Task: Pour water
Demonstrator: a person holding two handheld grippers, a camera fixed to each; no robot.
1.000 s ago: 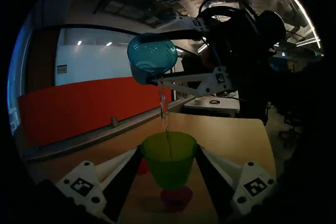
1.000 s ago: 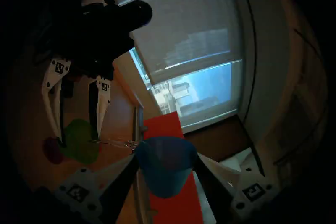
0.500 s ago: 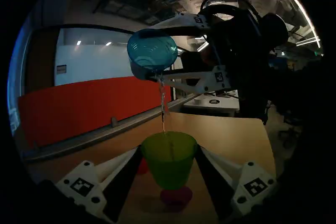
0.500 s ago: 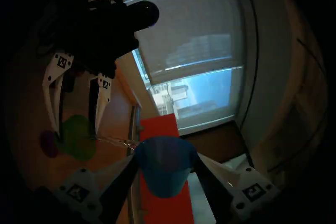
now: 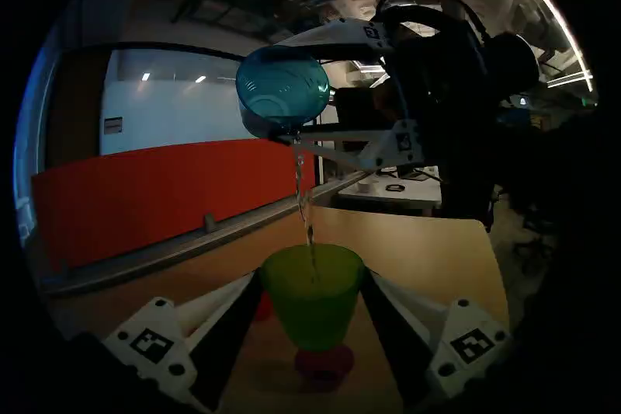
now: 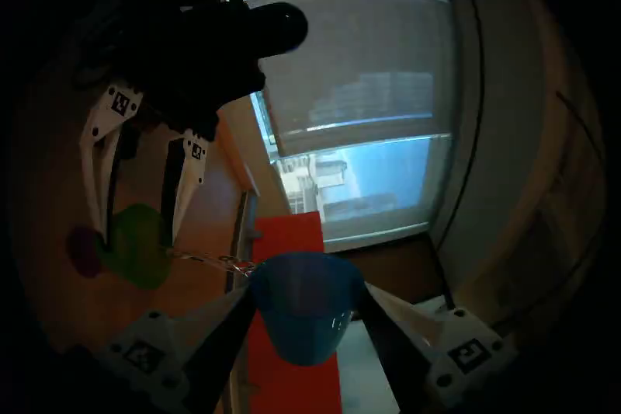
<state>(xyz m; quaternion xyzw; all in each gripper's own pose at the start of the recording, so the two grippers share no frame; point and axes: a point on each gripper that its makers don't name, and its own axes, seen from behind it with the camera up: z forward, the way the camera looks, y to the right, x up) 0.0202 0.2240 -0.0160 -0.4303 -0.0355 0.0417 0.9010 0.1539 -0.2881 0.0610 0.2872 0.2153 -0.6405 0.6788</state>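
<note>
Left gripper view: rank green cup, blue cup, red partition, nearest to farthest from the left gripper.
1. green cup, between the jaws.
2. blue cup, above it, tilted.
3. red partition, behind, on the left.

Left tongs (image 5: 310,283): lower centre of the left gripper view, fingers side by side, both pressed on the sides of an upright green cup (image 5: 312,317).

Right tongs (image 5: 273,94): upper centre of the same view, rolled sideways with one finger above the other, clamped on a tipped blue cup (image 5: 286,84).

Hand behind them (image 5: 450,95): dark, detail unclear.
</note>
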